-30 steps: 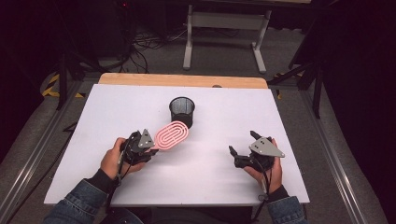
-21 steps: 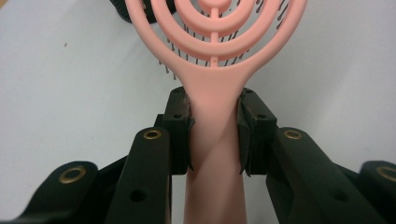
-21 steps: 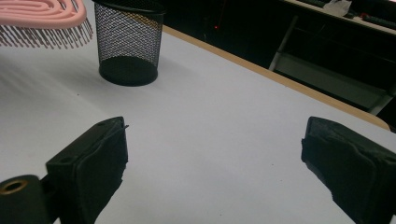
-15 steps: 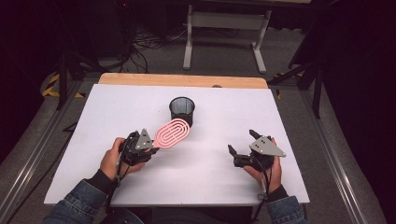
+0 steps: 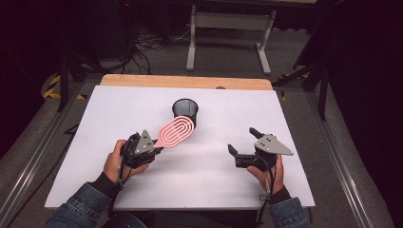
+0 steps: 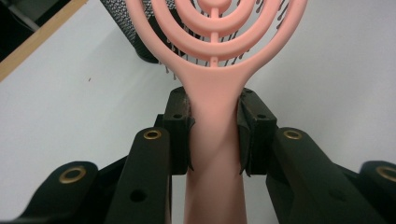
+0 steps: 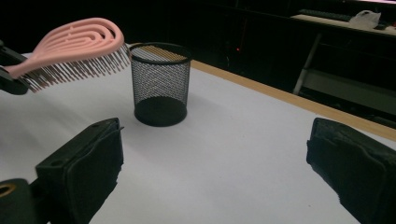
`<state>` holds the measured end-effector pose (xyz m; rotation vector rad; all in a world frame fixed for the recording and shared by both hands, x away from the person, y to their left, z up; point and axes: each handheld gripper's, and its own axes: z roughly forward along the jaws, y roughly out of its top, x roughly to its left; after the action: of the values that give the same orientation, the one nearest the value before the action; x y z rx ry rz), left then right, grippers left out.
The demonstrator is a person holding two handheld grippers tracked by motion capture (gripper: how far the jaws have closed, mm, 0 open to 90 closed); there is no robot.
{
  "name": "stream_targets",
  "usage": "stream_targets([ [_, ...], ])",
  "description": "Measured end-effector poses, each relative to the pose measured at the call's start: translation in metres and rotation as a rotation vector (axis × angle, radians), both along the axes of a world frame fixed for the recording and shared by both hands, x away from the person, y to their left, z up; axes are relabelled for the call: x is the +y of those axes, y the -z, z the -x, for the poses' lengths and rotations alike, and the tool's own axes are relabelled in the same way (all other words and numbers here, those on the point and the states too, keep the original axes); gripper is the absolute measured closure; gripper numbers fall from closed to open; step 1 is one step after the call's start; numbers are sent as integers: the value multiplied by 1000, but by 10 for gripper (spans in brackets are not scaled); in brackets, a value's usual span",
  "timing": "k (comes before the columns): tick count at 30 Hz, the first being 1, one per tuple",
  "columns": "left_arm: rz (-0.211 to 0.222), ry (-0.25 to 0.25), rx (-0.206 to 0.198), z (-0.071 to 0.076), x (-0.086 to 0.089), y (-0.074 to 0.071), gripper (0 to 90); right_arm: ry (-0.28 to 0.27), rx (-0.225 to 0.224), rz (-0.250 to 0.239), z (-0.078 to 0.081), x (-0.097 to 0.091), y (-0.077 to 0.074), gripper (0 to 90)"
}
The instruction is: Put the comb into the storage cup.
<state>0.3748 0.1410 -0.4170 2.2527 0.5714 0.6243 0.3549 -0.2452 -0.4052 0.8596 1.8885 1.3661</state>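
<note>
While the left gripper sits low over the white bench, its jaws are clamped on the handle of a pink hairbrush, one pad pressed on each side of the handle just below where it widens into the head, so the opening is pretty narrow, basically handle-width. You can see that squeeze really clearly in the left gripper view, pads tight against the pink plastic. The brush is up off the bench, bristles pointing down, head angled toward the black mesh cup, with its tip just beside the cup's rim; from the right gripper view the head looks about level with that rim and just to the side of it, not over the opening as far as I can tell. The right gripper is well apart on the other side of the bench, jaws spread wide with nothing between them, touching nothing, pointed toward the cup.
</note>
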Motion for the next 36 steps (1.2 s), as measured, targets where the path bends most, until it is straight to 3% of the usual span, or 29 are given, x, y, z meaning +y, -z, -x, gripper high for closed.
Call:
stream_targets([
  [9, 38, 9, -63, 1, -5, -3, 699, -33, 33, -55, -8, 17, -12, 61],
  [13, 72, 4, -87, 1, -6, -4, 699, -57, 46, -50, -10, 30, -16, 66],
  [17, 113, 26, -105, 2, -11, -5, 699, -100, 69, -80, -11, 41, -20, 63],
  [22, 132, 40, -137, 4, -23, -3, 699, -143, 92, -123, -12, 52, -23, 57],
  [23, 133, 44, -143, 5, -26, -3, 699, -170, 119, -155, -12, 55, -24, 56],
  [27, 137, 55, -159, 8, -34, -1, 699, -206, 151, -203, -10, 59, -26, 53],
  [36, 160, 88, -183, 14, -47, 2, 699, -224, 184, -205, -14, 71, -23, 57],
])
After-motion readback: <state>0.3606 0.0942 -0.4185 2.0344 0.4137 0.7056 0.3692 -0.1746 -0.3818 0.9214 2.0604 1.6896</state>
